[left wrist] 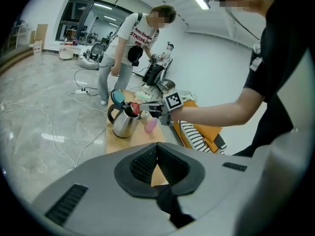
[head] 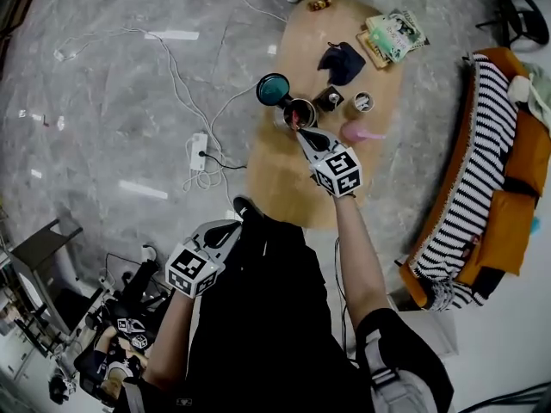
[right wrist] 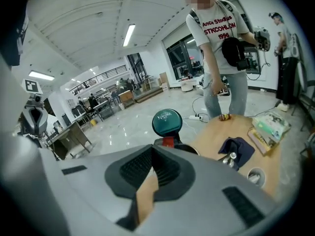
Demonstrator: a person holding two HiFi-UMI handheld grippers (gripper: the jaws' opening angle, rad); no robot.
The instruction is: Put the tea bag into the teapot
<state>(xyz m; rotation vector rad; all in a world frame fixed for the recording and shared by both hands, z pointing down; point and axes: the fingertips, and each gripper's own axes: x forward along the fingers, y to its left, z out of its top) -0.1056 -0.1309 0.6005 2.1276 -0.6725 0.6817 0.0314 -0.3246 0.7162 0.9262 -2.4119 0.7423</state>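
The steel teapot (head: pixel 299 110) stands on the wooden table (head: pixel 284 188) with its teal lid (head: pixel 273 89) flipped open. My right gripper (head: pixel 299 127) reaches to its mouth, shut on a red tea bag (head: pixel 294 120). In the right gripper view the tea bag (right wrist: pixel 168 142) pokes out past the closed jaws, just before the lid (right wrist: pixel 166 122). The left gripper view shows the teapot (left wrist: pixel 123 123) and the tea bag (left wrist: pixel 135 105) above its opening. My left gripper (head: pixel 234 227) hangs back near my body, shut and empty.
Beside the teapot are a pink cup (head: pixel 355 133), a small tin (head: pixel 363 102), a dark cloth (head: pixel 341 62) and packets (head: pixel 394 34). A striped sofa (head: pixel 482 179) stands on the right. A power strip (head: pixel 198 151) and cables lie on the floor. A person (left wrist: pixel 129 48) stands at the table's far end.
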